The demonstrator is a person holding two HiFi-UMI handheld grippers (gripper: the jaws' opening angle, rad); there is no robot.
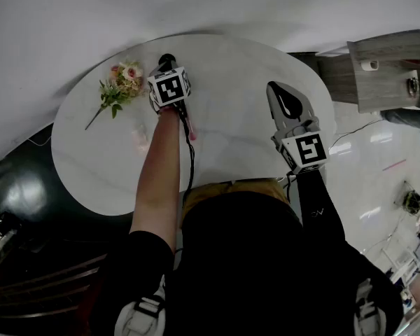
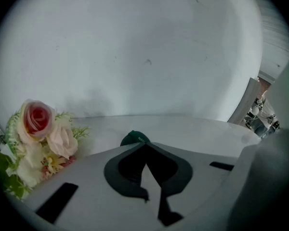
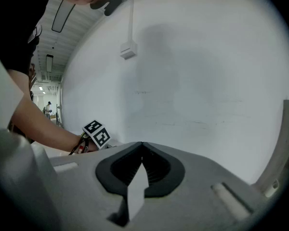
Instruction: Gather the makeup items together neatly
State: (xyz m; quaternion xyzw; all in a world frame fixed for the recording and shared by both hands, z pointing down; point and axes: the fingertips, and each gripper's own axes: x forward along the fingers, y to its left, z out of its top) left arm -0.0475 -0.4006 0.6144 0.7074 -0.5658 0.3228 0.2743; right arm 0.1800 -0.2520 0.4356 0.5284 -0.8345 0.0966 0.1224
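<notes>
Both tools closed: the left tool (image 2: pixel 144 144) touches a dark green makeup item (image 2: pixel 134 138) on the worktop (image 1: pixel 224 117), the right tool (image 3: pixel 142 143) empty; so shallow a pinch may slip.

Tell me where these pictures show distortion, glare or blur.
Head view: the round white table bows outward, and glare streaks the glossy floor. Left gripper view: black fisheye corners, pink-and-cream flower bouquet slightly soft. Right gripper view: same dark corners.
</notes>
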